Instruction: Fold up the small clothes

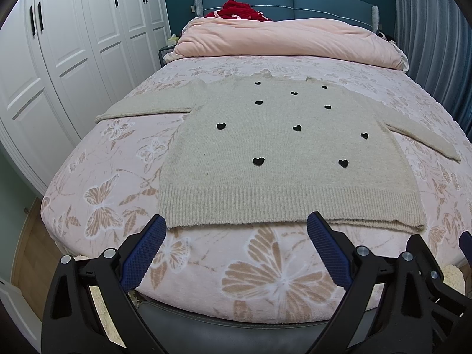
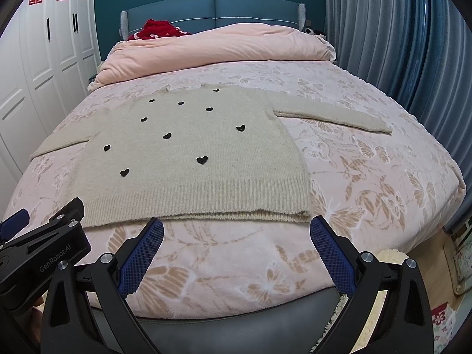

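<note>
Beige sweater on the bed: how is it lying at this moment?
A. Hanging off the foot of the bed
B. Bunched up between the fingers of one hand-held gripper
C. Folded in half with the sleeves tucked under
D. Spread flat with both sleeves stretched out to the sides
D: the beige sweater lies flat on the bed cover, a sleeve out to each side, and both the left hand-held gripper and the right hand-held gripper are open and empty short of its hem.

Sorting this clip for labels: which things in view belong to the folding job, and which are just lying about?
Job:
- beige sweater, spread flat with both sleeves out
- left gripper and right gripper, both open, short of the hem

Lying about:
- pink duvet, bunched at the headboard
- red garment behind it
- white wardrobe
- blue curtain
</note>
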